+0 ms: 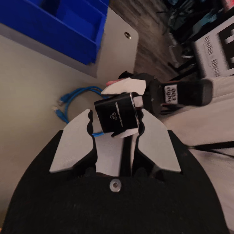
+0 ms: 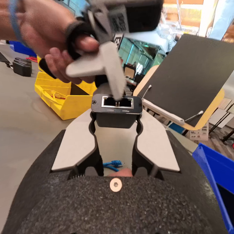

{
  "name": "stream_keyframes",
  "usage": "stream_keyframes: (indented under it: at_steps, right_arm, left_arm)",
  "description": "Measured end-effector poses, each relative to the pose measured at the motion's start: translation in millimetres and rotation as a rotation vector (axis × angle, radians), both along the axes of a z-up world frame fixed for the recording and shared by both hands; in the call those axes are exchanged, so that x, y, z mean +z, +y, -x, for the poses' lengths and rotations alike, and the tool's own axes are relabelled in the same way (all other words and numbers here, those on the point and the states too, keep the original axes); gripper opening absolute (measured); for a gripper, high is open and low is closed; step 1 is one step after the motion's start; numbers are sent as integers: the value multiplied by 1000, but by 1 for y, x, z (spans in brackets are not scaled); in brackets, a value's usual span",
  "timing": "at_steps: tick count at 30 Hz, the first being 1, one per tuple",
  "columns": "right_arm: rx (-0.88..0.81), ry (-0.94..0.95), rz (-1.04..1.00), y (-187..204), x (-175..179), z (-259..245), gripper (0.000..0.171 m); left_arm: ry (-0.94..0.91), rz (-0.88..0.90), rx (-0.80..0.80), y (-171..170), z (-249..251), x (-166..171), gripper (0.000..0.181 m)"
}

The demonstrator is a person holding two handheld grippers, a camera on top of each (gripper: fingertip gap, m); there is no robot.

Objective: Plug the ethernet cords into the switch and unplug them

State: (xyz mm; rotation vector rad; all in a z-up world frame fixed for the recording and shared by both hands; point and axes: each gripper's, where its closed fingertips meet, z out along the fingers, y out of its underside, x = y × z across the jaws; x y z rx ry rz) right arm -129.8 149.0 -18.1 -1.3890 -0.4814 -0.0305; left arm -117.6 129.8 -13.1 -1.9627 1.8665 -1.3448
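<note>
While the right gripper [image 2: 115,117] pinches the switch [image 2: 116,110] by its two short sides, the unit sits lifted above the worktop [image 2: 25,114], port face turned toward the camera.

Switch: small black box; two side-by-side ports in a metal frame, both empty; a screw at each end of the face.

Left gripper [image 1: 115,117]: fingers spread; in its own view the switch [image 1: 116,114] lies tilted between the tips. No contact can be made out on the viewer's left; on the viewer's right, blur hides it. In the right wrist view this gripper [image 2: 114,88] comes down from above, a hand [image 2: 48,41] on its handle, one grey finger [image 2: 114,76] pointing at the divider between the ports.

Ethernet cords [image 1: 70,101]: blue, looped flat on the worktop beyond the switch, clear plugs free at the ends; one blue plug [image 2: 116,162] also shows under the right gripper.

Blue bin [image 1: 57,31]: on the worktop, far side of the left wrist view.

Yellow bin [image 2: 63,96]: on the worktop, left of the switch, holding a yellow cord [image 2: 55,95].

Chair [image 2: 189,78]: dark seat with pale wooden rim, beyond the worktop edge.
</note>
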Motion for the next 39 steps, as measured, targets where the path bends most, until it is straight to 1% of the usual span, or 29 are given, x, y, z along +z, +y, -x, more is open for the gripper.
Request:
stream_keyframes:
  at_steps: [1,3,4,6,7,8,10,13,14,16,19,20,22,24,25,27,28,30,32,34,35,37,39]
  right_arm:
    - [-5,27,22,2,-4,-4,63]
    - [13,83,73,4,-12,-7,62]
    - [57,144,103,3,-14,-6,62]
    - [261,308,162,-5,-12,9,62]
    - [334,389,210,-7,-13,13,62]
    - [370,459,275,-5,-17,15,62]
    - [413,592,338,-2,-20,12,62]
    - [445,748,400,3,-20,7,62]
    - [478,815,418,3,-18,8,63]
    - [549,925,453,0,-15,15,60]
    - [558,1001,482,1,-19,25,62]
    - [542,994,482,1,-21,28,62]
    - [489,896,482,0,-28,36,62]
    - [458,777,495,-2,-35,45,62]
    - [454,750,498,-3,-36,50,62]
    - [473,750,492,-7,-33,55,62]
    - [490,740,485,-8,-32,56,62]
    - [579,693,447,-15,-24,56,64]
    - [654,649,413,-22,-17,47,60]
    - [651,562,378,-21,-22,31,58]
    - [638,500,368,-21,-26,24,53]
    - [596,361,333,-21,-33,14,53]
    - [616,249,311,-28,-35,18,54]
  left_arm:
    - [-59,-115,7,3,2,0,72]
    - [-193,-317,15,2,7,1,67]
    - [-250,-405,8,-2,11,1,64]
    - [-344,-567,12,-5,21,-1,58]
    - [-385,-637,40,-4,26,-1,58]
    - [-410,-687,68,-1,33,-1,56]
    - [-392,-738,122,7,49,-9,56]
    - [-414,-729,230,13,64,-14,54]
    - [-429,-727,251,12,65,-19,51]
    - [-435,-778,301,11,61,-30,52]
    - [-468,-850,344,5,50,-45,52]
    - [-459,-896,354,6,47,-50,53]
    - [-458,-1017,377,9,45,-52,51]
    - [-487,-1111,381,6,43,-48,42]
    - [-501,-1152,385,4,42,-46,32]
    - [-537,-1222,398,4,45,-41,25]
    - [-547,-1223,389,3,46,-40,25]
    - [-553,-1201,390,7,52,-39,25]
    - [-587,-1138,413,12,60,-37,24]
    - [-653,-1020,407,11,66,-33,24]
    - [-686,-961,393,9,68,-32,24]
    - [-750,-870,328,1,70,-33,24]
    - [-819,-849,253,-10,68,-36,24]
